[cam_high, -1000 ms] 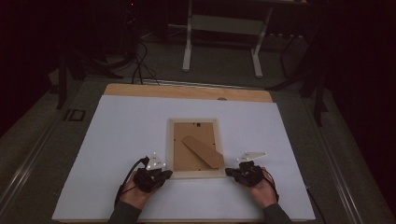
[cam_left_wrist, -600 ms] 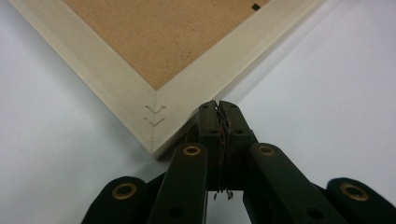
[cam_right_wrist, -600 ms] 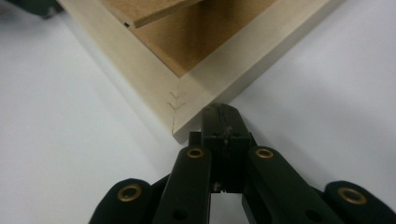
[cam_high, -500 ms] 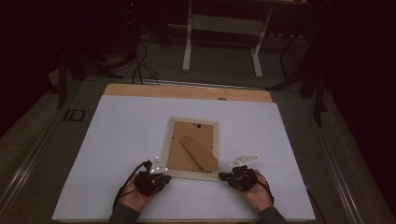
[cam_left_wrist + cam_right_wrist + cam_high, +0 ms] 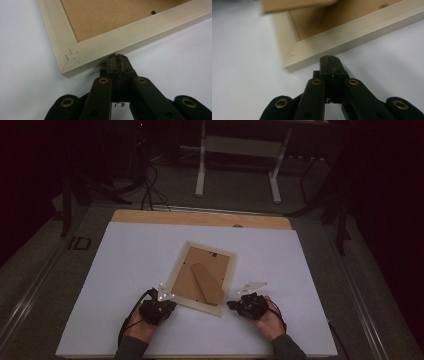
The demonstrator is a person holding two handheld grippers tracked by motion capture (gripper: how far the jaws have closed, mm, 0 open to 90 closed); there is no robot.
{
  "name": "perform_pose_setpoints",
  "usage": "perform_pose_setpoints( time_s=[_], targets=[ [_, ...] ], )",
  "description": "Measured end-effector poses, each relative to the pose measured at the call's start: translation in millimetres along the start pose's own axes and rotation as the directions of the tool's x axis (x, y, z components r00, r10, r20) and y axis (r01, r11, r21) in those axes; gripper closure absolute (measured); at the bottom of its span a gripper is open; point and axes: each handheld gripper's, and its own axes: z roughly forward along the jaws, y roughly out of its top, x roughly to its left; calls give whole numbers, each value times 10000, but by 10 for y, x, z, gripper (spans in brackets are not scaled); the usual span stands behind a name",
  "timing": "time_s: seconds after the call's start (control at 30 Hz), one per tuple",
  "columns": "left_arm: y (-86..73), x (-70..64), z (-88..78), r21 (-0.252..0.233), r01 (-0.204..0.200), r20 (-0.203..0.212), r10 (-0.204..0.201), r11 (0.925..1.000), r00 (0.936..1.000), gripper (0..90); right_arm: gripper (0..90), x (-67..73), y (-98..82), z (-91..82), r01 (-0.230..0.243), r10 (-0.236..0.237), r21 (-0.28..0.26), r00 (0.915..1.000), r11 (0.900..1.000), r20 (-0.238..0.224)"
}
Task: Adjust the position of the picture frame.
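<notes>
Picture frame (image 5: 202, 278) lies face down near the front middle of the white table sheet (image 5: 125, 255), rotated so its corners sit skewed to the sheet edges. Pale, smooth-painted wood moulding, mitred corners (staple marks visible across the joint (image 5: 70, 55) in the left gripper view). Back panel (image 5: 112, 17) is brown fibreboard, matte and speckled; a flat rounded easel stand (image 5: 207, 282) of the same board lies diagonally on it.

Left gripper (image 5: 161, 301): black jaws fully closed, pads pressed together with nothing between them, tip butted against the frame's outer edge just beside its near-left corner (image 5: 116, 56).

Right gripper (image 5: 234, 305): jaws likewise closed on nothing, tip right at the outer edge near the frame's near-right corner (image 5: 330, 58); contact looks likely but I can't confirm it from the blur.

Sheet is a plain matte white rectangle over a light wooden tabletop (image 5: 200, 218), wood strip showing along the far side. Both hands rest on the sheet, one on either side of the frame's near edge.
</notes>
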Motion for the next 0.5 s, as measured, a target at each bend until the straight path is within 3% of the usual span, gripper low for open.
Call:
perform_pose_setpoints(
  time_s=[0.13, 0.23, 0.5],
  targets=[
    [21, 51, 19, -24, 228, -71, -228, 9997, 9997, 898, 900, -199, 142, -20, -280, 308, -416, 9973, 9987, 666],
    [46, 69, 40, -45, 163, -313, -165, 9999, 9994, 898, 900, -325, 270, 7, -156, 229, -571, 9914, 9982, 1292],
    [89, 129, 90, -213, 322, -580, -333, 9993, 9978, 898, 900, -717, 540, 183, -943, 1087, -801, 9736, 9923, 2007]
  ],
)
